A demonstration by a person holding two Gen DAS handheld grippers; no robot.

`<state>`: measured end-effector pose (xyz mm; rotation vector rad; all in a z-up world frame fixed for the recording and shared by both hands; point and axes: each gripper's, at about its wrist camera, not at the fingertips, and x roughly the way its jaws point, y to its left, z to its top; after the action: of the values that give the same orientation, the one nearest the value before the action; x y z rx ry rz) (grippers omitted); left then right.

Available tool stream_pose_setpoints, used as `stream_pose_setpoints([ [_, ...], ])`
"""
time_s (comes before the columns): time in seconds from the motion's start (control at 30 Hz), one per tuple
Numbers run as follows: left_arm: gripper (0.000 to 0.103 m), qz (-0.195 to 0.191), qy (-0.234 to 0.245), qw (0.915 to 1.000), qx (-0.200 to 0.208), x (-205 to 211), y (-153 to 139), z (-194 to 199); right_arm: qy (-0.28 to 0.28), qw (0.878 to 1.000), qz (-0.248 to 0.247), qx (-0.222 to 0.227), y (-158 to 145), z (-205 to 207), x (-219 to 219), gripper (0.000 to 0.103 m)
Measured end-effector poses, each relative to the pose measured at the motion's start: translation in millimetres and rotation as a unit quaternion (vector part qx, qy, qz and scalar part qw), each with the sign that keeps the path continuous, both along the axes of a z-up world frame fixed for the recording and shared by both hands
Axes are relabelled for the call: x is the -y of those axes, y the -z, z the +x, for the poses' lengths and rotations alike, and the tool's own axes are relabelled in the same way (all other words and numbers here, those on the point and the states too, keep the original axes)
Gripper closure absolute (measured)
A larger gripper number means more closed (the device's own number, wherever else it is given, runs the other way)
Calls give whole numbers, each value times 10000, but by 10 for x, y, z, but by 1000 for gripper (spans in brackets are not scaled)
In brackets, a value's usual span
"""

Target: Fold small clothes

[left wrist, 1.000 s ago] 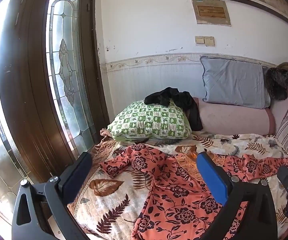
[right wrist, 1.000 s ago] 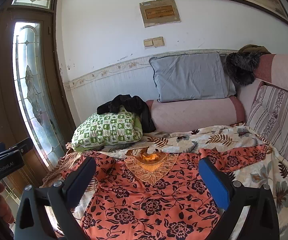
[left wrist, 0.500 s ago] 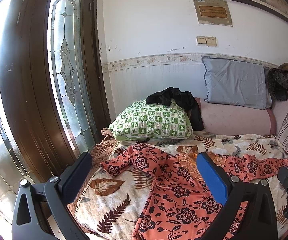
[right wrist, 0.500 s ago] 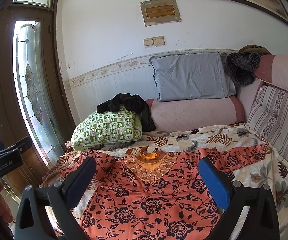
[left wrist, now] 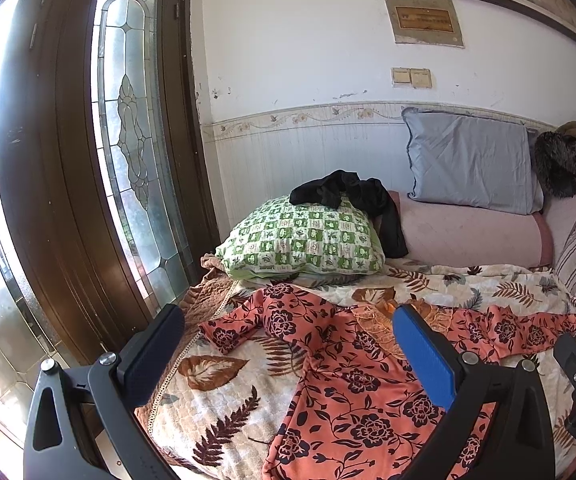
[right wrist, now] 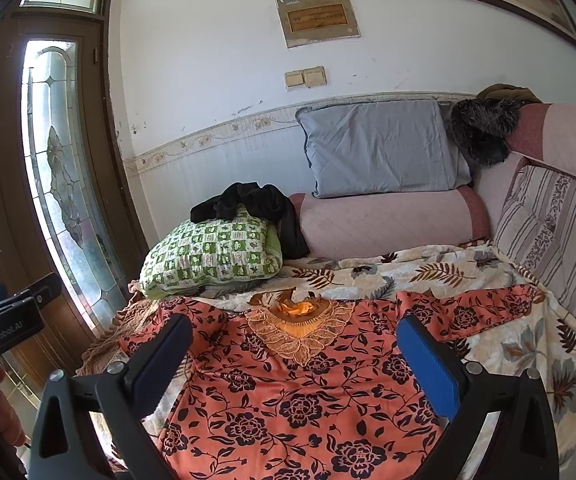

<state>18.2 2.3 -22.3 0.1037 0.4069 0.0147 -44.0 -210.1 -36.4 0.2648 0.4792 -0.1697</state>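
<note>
Two tongs agape | floral top [right wrist: 296, 392] flat | leaf-print bedspread [left wrist: 216, 396]

Left gripper [left wrist: 288, 354] jaws spread wide, gripping nothing. Right gripper [right wrist: 294, 356] likewise wide apart, level, nothing between fingers.

"GenRobot.AI" is printed in pale letters on the left tool [right wrist: 6, 330]; the wall plaque's [right wrist: 317, 17] text is illegible
</note>
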Motion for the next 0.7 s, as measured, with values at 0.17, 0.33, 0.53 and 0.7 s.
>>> stream_pose_setpoints([
  [0.17,0,7,12,10000,17,15,7,0,0,10000,-54,61,11,15,5,0],
  [0.33,0,14,6,10000,7,28,22,10,10,10000,-76,62,29,20,10,0],
  [0.53,0,34,11,10000,-70,67,69,84,44,9998,-131,121,109,67,65,0],
  [0.7,0,84,-7,9998,-194,121,168,220,85,9998,-148,-77,204,153,144,0],
])
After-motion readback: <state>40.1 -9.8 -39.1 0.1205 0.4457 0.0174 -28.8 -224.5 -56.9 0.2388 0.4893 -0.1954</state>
